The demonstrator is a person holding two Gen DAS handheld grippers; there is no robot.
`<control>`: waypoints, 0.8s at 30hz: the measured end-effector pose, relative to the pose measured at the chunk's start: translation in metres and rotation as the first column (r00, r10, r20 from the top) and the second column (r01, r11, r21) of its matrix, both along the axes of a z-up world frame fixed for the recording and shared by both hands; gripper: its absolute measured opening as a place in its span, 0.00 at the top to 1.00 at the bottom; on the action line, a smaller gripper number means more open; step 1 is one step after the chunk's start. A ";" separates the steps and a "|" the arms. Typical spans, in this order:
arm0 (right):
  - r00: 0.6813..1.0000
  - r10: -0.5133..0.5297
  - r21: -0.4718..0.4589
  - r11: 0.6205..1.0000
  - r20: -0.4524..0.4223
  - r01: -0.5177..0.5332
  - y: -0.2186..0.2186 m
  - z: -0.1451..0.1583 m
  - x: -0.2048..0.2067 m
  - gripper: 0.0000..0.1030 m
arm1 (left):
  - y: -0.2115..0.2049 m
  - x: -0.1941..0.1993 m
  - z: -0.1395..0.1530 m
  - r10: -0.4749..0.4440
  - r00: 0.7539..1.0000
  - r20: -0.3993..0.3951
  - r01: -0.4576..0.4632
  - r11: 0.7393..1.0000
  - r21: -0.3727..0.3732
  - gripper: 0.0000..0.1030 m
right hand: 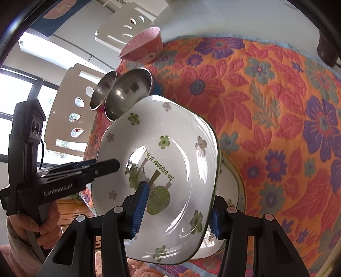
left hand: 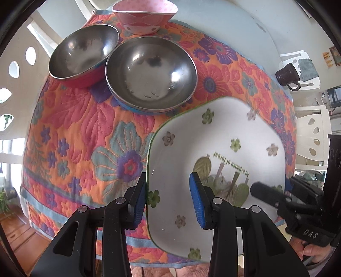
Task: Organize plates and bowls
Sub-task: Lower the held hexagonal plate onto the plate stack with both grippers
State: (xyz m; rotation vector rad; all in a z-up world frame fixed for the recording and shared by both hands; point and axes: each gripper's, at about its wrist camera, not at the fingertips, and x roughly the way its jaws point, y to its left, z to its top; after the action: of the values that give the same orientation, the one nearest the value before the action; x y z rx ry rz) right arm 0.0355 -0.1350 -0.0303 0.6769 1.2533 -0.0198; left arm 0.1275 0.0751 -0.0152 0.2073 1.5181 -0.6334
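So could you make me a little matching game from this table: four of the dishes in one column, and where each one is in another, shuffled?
Things:
1. flowered plate
2. pink bowl
3. steel bowls
4. dark mug

Places:
A. off the floral cloth, beside its edge
B. at the cloth's far end
C. held between the left gripper and the right gripper
D. side by side on the cloth

Pairs: 1-C, 2-B, 3-D, 4-A

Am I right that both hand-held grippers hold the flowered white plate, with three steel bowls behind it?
Not quite: only two steel bowls sit behind the flowered white plate; the third is a pink bowl, as the left wrist view shows. Both hand-held grippers do hold it.
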 end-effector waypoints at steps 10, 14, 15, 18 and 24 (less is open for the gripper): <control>0.997 0.022 0.026 0.999 -0.073 -0.020 0.017 -0.025 -0.018 0.52 | 0.003 -0.008 -0.016 0.009 1.000 -0.029 -0.009 1.000 0.005 0.66; 0.995 0.022 0.034 0.999 -0.097 -0.019 0.019 -0.032 -0.021 0.52 | 0.002 -0.012 -0.020 -0.001 0.999 -0.033 0.002 1.000 0.014 0.66; 0.994 0.021 0.034 0.999 -0.105 -0.018 0.020 -0.035 -0.022 0.52 | 0.002 -0.013 -0.021 -0.004 0.999 -0.035 0.005 1.000 0.016 0.66; 0.993 0.014 0.038 0.999 -0.120 -0.009 0.019 -0.039 -0.023 0.52 | 0.000 -0.016 -0.024 -0.015 0.999 -0.036 0.016 1.000 0.025 0.66; 0.990 0.004 0.031 1.000 -0.138 0.000 0.014 -0.042 -0.024 0.52 | -0.004 -0.021 -0.033 -0.015 0.999 -0.053 0.017 0.999 0.044 0.67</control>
State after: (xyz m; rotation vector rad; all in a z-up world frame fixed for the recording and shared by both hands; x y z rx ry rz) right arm 0.0113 -0.1207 -0.0724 0.7102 1.3895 -0.0464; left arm 0.1064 0.0709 -0.0482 0.2386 1.5831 -0.6225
